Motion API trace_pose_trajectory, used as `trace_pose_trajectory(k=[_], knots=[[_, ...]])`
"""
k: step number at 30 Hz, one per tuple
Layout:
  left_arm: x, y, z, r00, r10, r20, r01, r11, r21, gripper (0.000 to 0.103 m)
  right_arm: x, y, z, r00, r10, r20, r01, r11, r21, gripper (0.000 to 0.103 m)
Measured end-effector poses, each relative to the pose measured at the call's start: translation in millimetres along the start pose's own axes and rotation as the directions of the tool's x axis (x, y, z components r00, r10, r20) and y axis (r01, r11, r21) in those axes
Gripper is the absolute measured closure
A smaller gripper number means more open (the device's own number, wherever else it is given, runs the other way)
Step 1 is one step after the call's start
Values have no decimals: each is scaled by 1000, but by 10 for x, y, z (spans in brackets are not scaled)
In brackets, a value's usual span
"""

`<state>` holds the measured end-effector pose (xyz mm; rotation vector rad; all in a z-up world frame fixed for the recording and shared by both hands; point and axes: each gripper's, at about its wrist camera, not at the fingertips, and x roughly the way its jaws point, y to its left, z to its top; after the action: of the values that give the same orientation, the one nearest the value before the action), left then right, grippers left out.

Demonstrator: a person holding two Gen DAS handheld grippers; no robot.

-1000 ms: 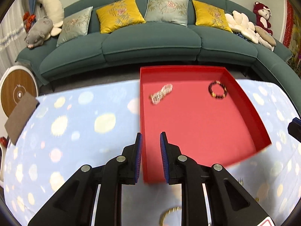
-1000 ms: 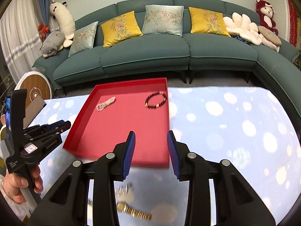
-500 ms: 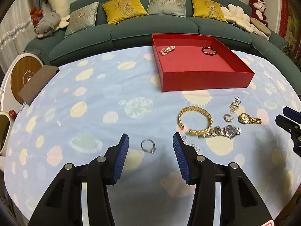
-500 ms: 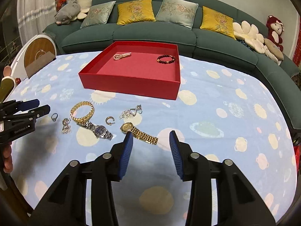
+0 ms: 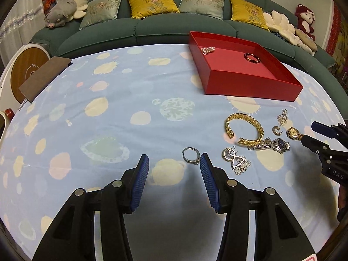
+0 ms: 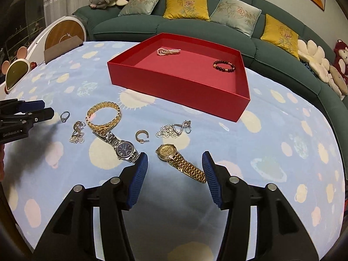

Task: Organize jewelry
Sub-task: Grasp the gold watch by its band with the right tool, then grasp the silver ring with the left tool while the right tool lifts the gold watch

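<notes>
Left gripper (image 5: pixel 174 165) gaping near ring (image 5: pixel 190 155); right gripper (image 6: pixel 175 163) gaping over gold watch (image 6: pixel 180 163), strap end hidden behind finger (image 6: pixel 212 180).

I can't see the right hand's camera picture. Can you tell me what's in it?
The open right gripper hovers over a gold metal wristwatch on a blue spotted tablecloth. Nearby lie a silver wristwatch with a dark dial and a gold woven cuff bracelet. Behind them, a red cardboard tray holds a pearl bracelet and a dark beaded bracelet.

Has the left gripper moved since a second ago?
Yes. The left gripper has pulled back from over the red tray, toward the silver ring, and opened.
</notes>
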<state>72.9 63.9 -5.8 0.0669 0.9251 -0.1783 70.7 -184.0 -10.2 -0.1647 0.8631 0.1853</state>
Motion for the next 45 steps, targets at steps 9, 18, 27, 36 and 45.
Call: trace_pose_trajectory(k=[9, 18, 27, 36, 45], knots=[[4, 11, 28, 999, -35, 6, 35, 999, -7, 55, 132, -126, 6, 998, 42, -36, -40, 997, 63, 53], [38, 129, 41, 999, -46, -9, 45, 998, -45, 55, 296, -63, -2, 994, 86, -69, -85, 996, 24, 53], [78, 122, 1, 997, -65, -30, 64, 998, -23, 55, 276, -41, 18, 989, 119, -84, -115, 992, 51, 82], [224, -34, 19, 997, -66, -45, 66, 998, -4, 54, 102, -115, -4, 991, 122, -59, -113, 984, 138, 82], [260, -79, 26, 998, -55, -16, 55, 998, 7, 67, 65, -183, -22, 991, 124, -58, -113, 979, 172, 82]])
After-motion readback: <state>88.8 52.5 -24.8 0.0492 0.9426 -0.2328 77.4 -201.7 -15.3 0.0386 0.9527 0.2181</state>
